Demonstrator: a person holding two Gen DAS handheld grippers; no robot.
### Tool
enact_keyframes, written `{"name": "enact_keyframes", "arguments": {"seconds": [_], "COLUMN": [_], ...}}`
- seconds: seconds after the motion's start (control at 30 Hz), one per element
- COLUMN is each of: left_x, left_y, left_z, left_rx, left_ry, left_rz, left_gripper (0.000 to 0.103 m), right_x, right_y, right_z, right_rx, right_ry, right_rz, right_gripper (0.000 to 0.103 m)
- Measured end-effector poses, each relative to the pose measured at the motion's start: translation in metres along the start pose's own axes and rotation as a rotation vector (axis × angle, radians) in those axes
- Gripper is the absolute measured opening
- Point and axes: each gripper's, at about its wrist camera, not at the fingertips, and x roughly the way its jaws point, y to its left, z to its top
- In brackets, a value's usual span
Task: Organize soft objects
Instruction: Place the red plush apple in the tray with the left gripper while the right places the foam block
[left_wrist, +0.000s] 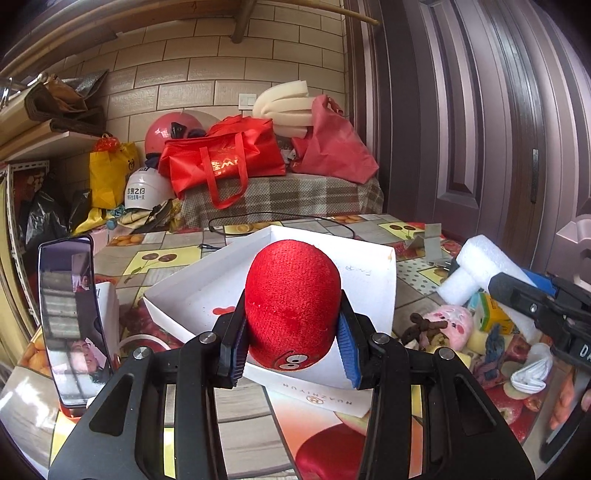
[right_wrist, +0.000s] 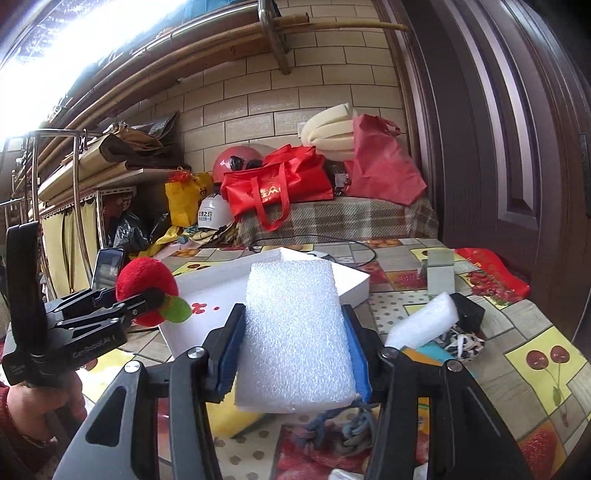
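My left gripper (left_wrist: 291, 347) is shut on a red plush toy (left_wrist: 292, 302) with cartoon eyes, held over the near edge of an open white box (left_wrist: 373, 280). It also shows in the right wrist view (right_wrist: 147, 295), with the red plush (right_wrist: 146, 284) at the box's left side (right_wrist: 354, 286). My right gripper (right_wrist: 295, 350) is shut on a white foam block (right_wrist: 295, 332), held above the table in front of the box. In the left wrist view the right gripper (left_wrist: 517, 295) holds the foam block (left_wrist: 476, 266) at the right.
A pile of soft things lies right of the box: a pink plush (left_wrist: 450, 325), a yellow carton (left_wrist: 495, 314), a white cloth (left_wrist: 532, 369), a blue rope (right_wrist: 332, 424). A phone (left_wrist: 74, 317) stands at the left. A grey stand (right_wrist: 439, 273) and cable (left_wrist: 280, 221) lie behind.
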Motion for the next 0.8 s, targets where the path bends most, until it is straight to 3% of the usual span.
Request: {"name": "enact_keyframes", "arguments": {"seconds": [0.4,0.53,0.67,0.8], "left_x": [0.006,0.012,0.013,0.021], "left_y": [0.038,0.049,0.042,0.031], "left_z": [0.003,0.003,0.004,0.008], "left_rx": [-0.122,-0.183,-0.150,-0.104], "left_ry": [-0.030,-0.008,-0.009,-0.019], "left_rz": [0.106,0.099,0.103,0.098], "left_gripper": [0.041,0.042,0.042,0.042], "right_x": [0.073,0.096,0.103,0.103], "right_y": [0.061,0.064,0.050,0.021], "right_z": [0.009,0.010,0.012,0.017], "right_rx": [0.115,0.159,0.169,0.159], "right_ry": [0.028,0.050,0.040,0.006], "right_rz": [0.103,0.105,0.073,-0.020], "right_gripper": [0.050,0.050,0.050,0.050]}}
